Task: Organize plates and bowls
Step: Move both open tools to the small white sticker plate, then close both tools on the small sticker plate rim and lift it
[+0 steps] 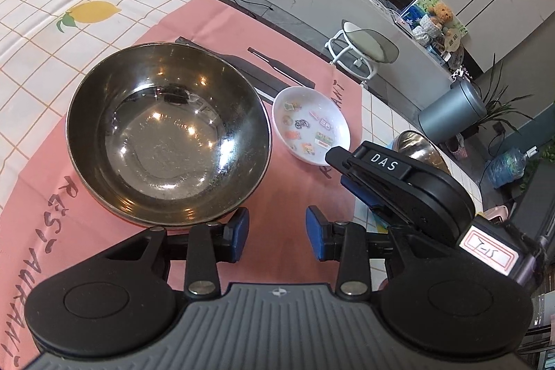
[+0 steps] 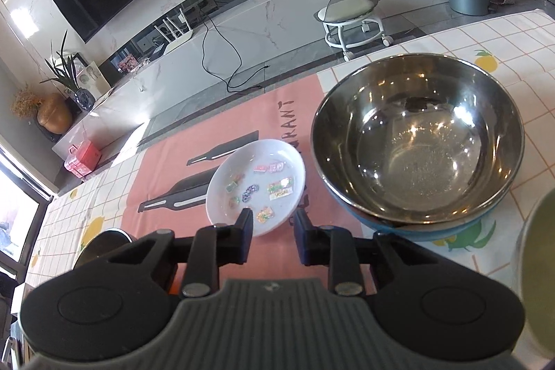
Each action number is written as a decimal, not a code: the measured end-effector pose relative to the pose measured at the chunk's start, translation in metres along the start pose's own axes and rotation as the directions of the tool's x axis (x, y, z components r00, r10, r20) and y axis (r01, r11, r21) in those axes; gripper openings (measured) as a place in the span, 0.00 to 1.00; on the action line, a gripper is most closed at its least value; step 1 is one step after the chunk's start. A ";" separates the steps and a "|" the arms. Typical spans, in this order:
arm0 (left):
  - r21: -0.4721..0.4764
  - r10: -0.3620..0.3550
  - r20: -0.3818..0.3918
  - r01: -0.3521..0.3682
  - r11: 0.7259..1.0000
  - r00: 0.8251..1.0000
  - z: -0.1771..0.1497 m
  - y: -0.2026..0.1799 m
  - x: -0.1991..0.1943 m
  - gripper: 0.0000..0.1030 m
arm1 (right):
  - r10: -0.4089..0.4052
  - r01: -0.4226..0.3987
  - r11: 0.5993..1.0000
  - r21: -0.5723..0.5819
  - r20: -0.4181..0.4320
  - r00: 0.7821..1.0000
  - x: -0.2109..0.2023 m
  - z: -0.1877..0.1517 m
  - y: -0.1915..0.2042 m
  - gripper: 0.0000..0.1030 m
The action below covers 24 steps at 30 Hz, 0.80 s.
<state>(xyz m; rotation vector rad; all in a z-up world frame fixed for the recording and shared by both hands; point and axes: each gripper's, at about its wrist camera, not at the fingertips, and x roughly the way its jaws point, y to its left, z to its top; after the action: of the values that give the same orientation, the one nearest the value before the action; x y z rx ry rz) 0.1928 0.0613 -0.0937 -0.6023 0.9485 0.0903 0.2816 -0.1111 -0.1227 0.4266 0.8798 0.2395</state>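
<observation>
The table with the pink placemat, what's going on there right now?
A person is tidying dishes with a handheld claw in each hand. The left claw hangs open at the near rim of a large stainless steel bowl on the pink placemat, gripping nothing. The right claw is at the near edge of a small white plate with colourful pictures, jaws apart and empty. Another steel bowl with a blue outside sits beside that plate.

A table under a checked lemon-print cloth point(image 1: 31, 33) carries a pink mat point(image 1: 215, 23) printed with bottles. On the mat sit 1 steel bowl point(image 1: 166, 134) and 1 small white dish point(image 1: 310, 125). Another steel bowl point(image 2: 416, 141) rests in a blue one on the cloth.
</observation>
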 end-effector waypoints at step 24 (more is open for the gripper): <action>-0.016 0.020 -0.047 -0.021 1.000 0.999 -0.028 0.016 -0.008 0.51 | 0.018 -0.018 0.998 0.066 -0.008 1.000 -0.034 -0.033 -0.044 0.00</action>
<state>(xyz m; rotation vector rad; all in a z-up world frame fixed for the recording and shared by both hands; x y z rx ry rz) 0.1621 0.0613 -0.1061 -0.6125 1.0003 0.1030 0.2357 -0.1546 -0.1379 0.4955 0.8945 0.2296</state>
